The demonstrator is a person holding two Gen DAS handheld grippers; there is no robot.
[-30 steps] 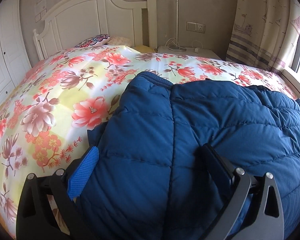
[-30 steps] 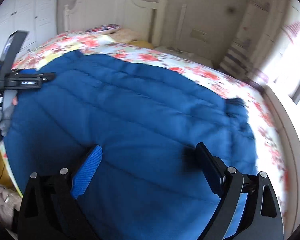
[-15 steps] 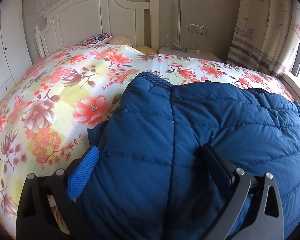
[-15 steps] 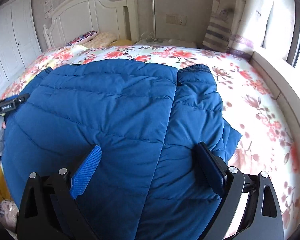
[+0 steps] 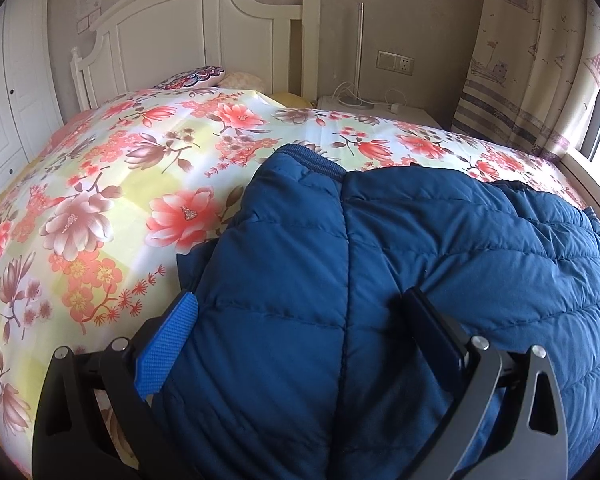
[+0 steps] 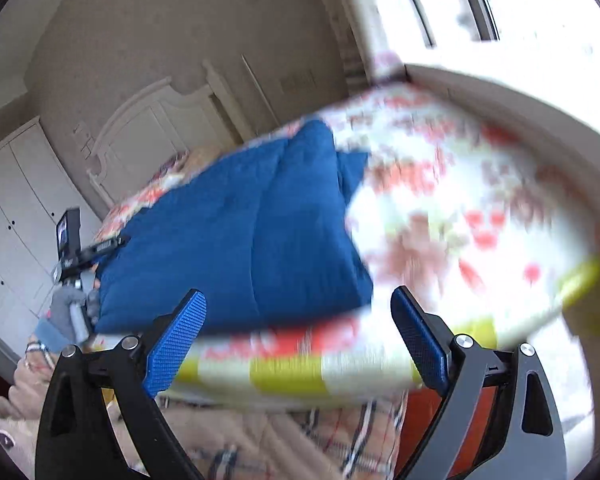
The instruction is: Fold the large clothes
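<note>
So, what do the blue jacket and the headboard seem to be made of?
Jacket: likely a smooth, matte synthetic shell over puffy filling; stitched lines split it into soft, swollen bands, and the cuff looks ribbed knit. Whether the filling is down cannot be told.
Headboard: probably white-painted wood with a low sheen; it has raised panels and a turned post, but the paint hides any grain.

quilted matt jacket point(image 5: 380, 260), smooth floral cotton bedspread point(image 5: 140, 168)

Right wrist view motion-blurred; blue jacket point(image 5: 380, 280) cut off at lower edge.
</note>
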